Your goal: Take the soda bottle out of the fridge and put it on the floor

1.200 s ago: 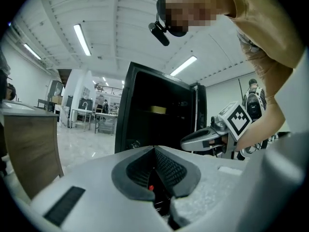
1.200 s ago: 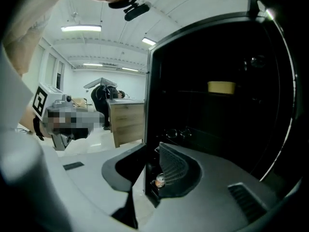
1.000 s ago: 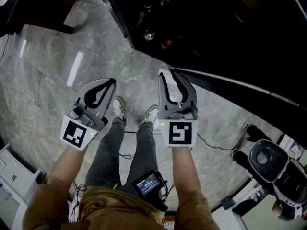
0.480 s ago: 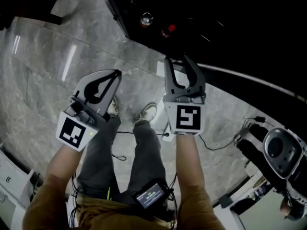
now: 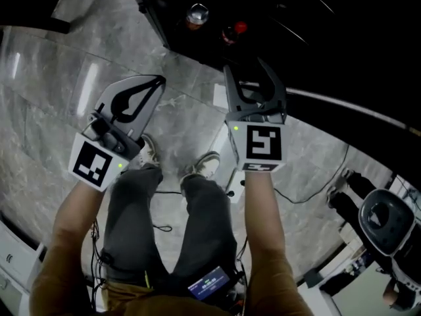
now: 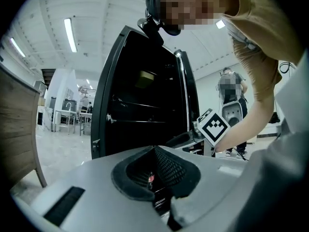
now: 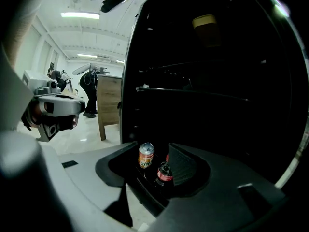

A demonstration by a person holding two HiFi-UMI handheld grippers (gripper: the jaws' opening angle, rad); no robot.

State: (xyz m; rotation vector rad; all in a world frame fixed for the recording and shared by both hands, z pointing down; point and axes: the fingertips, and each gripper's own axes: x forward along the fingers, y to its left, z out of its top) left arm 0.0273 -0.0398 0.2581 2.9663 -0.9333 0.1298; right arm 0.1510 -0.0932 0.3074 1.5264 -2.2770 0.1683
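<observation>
**Item:** soda bottle (image 7: pixel 164 174). Stands upright inside the fridge (image 7: pixel 193 94), on its lowest level and close to the front opening. It has dark contents, a red label band and a red cap.

**Companion:** a can (image 7: pixel 146 155), also on the fridge's lowest level, just beside the bottle.

**Handling, as judged:** the bottle is small, full and capped, so it should be stiff under a squeeze and fairly weighty for its size. The wall is smooth and round, likely slick if cold. The base is narrow, so it tips easily. Take hold across the body at the label band, not at the cap or neck, and keep your fingers off the can.

**Right gripper** (image 7: pixel 152 170): the fingers are apart and have just been opening. Nothing is between them. The bottle stands ahead inside the fridge, framed in the gap.

**Left gripper** (image 5: pixel 156 81): the fingers are closed tip to tip and hold nothing. It is outside the fridge, before its opening.

**Floor** (image 5: pixel 59 97): pale marble in front of the fridge. This is the destination, and the bottle is not yet on it.
</observation>
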